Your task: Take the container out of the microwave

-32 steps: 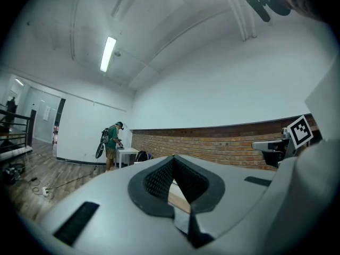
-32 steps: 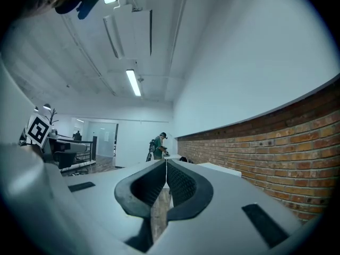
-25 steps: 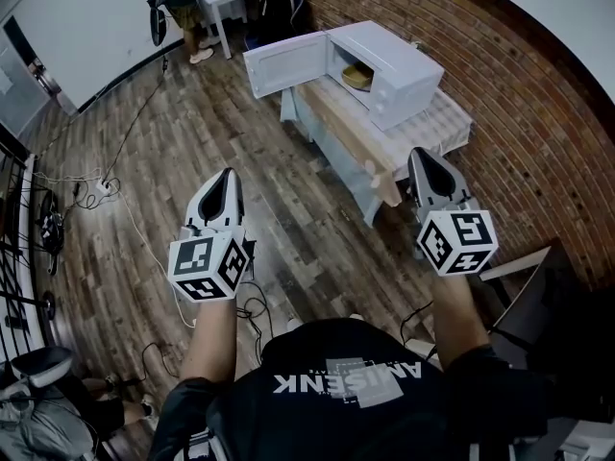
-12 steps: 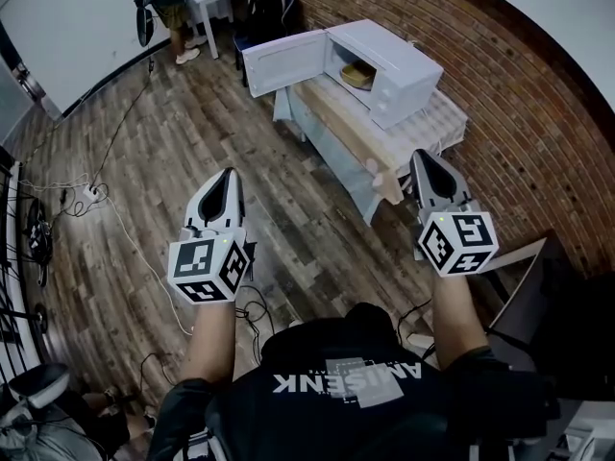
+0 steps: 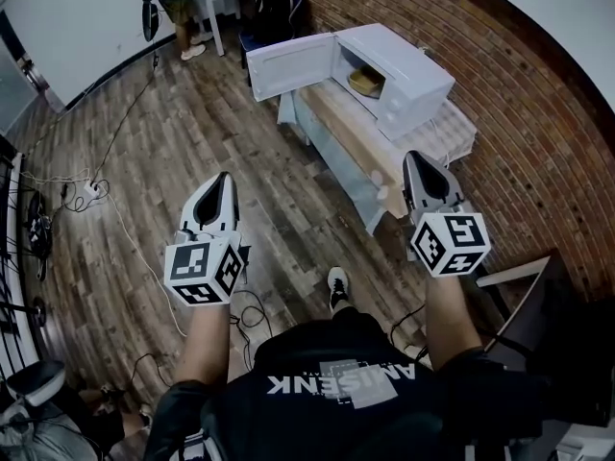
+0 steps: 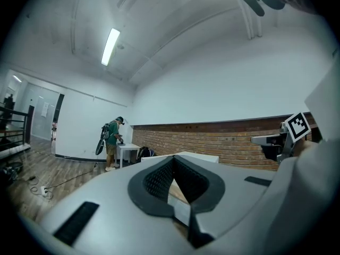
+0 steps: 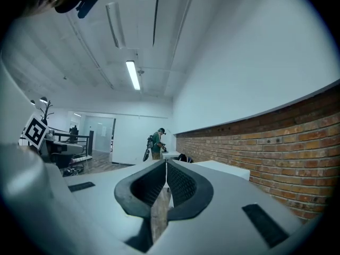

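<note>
A long, low counter (image 5: pixel 348 128) with a pale wooden top has a light cloth (image 5: pixel 327 157) draped down its side. A white box-shaped microwave (image 5: pixel 408 70) sits directly on it at the far end, its door swung open toward the room. The counter stands on a dark wood-plank floor (image 5: pixel 192 133), where a thin white cable (image 5: pixel 130 224) trails from a power strip (image 5: pixel 93 188) and a black cable (image 5: pixel 248 303) lies looped.
</note>
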A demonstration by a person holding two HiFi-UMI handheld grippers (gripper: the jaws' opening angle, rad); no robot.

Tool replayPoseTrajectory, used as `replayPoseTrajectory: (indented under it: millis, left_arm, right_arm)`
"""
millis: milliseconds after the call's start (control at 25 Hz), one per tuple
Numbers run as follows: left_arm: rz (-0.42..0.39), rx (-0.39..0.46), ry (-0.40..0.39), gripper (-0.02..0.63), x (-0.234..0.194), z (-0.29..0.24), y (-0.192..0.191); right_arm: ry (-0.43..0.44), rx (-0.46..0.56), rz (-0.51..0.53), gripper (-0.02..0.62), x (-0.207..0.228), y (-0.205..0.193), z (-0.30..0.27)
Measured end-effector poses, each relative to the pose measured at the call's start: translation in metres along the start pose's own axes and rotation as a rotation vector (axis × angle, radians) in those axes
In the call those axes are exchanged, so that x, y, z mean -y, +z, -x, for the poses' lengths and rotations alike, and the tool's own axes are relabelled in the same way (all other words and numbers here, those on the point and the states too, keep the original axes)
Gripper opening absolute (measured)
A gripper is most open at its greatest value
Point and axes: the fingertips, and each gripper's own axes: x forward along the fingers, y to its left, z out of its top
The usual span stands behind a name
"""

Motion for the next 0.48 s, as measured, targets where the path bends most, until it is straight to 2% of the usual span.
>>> replayPoseTrajectory:
  millis: [320,480]
  left_arm:
    - [-0.015,0.005,0.028,0.011,0.009,-0.081,0.006]
    - [-0.056,-0.01,0.051,0.011,0.014,-0.125,0.005]
  right_arm:
    - [0.039,0.015,-0.012,0.041,0.057,0.002,-0.07]
    - [0.043,0.026,-0.007,0.041,0.095,0.005,-0.101]
